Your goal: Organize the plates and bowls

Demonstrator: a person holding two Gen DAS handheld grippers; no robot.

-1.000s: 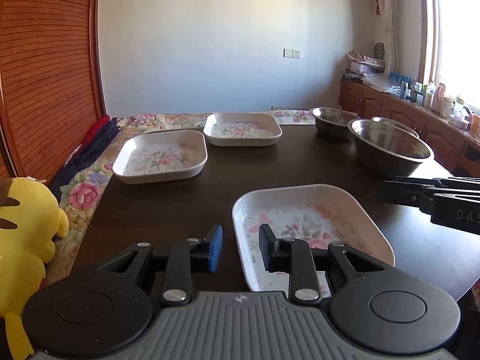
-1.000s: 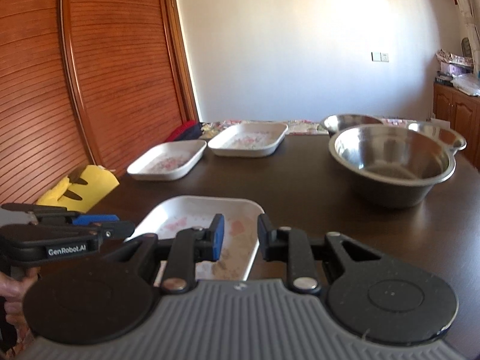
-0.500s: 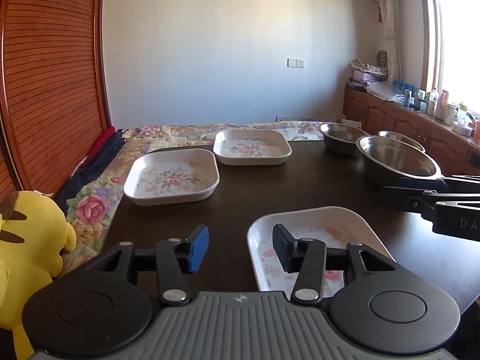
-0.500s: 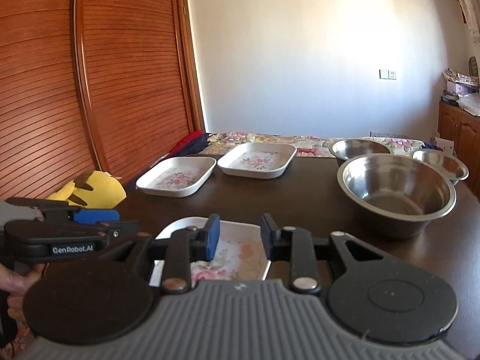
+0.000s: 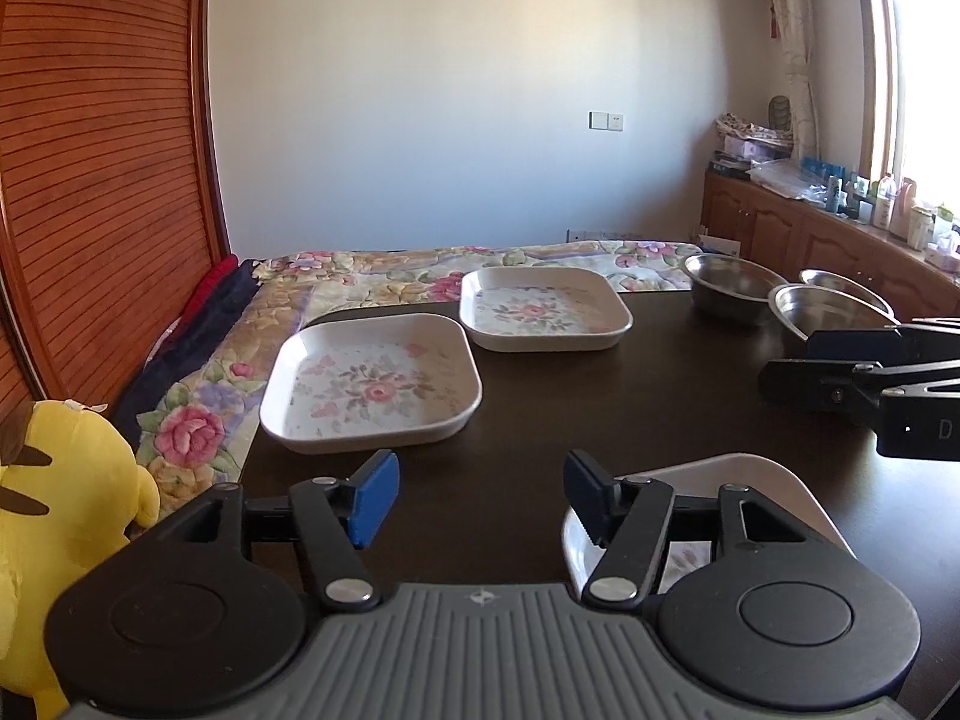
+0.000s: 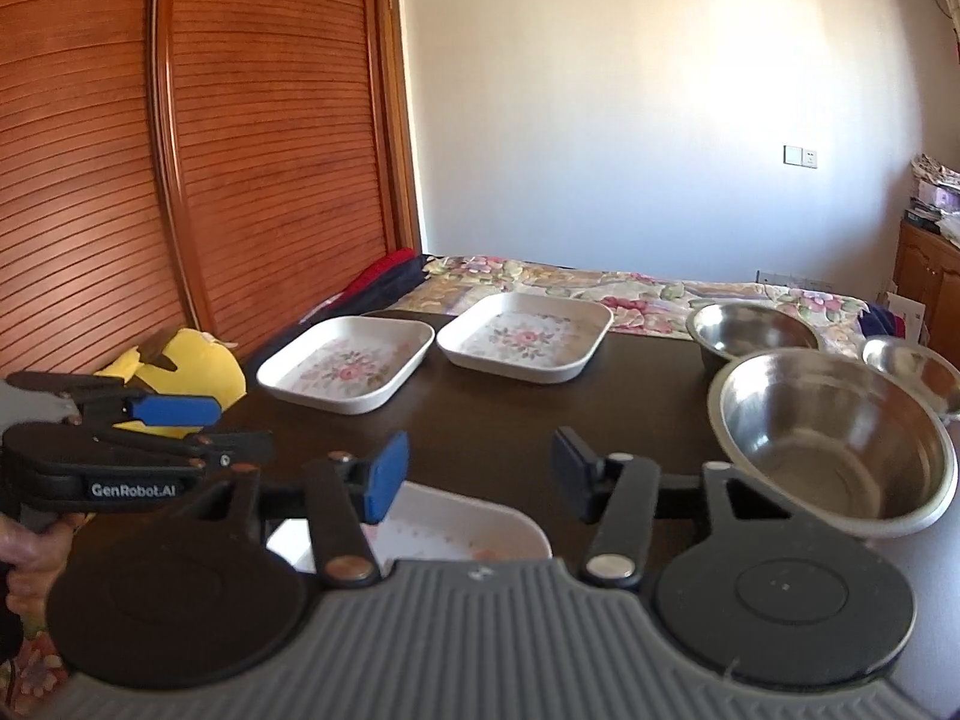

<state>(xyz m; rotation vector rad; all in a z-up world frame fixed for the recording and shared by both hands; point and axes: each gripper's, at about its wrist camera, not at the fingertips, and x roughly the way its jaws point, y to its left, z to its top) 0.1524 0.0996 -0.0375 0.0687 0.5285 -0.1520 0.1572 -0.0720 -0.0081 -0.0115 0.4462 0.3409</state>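
Three white square plates with flower prints lie on the dark table point(image 5: 600, 408). The nearest plate point(image 5: 750, 477) shows just under my left gripper point(image 5: 480, 495), whose jaws are opening with nothing between them. The middle plate point(image 5: 372, 384) and the far plate point(image 5: 543, 309) lie beyond. My right gripper point(image 6: 480, 474) hangs over the near plate's point(image 6: 468, 531) far edge, its jaws also opening and empty. A large steel bowl point(image 6: 834, 438) stands to its right, with two smaller steel bowls point(image 6: 750, 330) point(image 6: 912, 366) behind it.
A yellow plush toy point(image 5: 60, 510) sits off the table's left edge on a flowered bedcover point(image 5: 360, 282). Slatted wooden doors point(image 6: 240, 150) line the left wall. A wooden cabinet point(image 5: 840, 240) with bottles runs along the right. A hand point(image 6: 36, 546) holds the left gripper.
Both grippers have drawn back from the near plate and their jaws have spread from nearly shut to wide apart. The near plate has slid down toward the bottom of both views.
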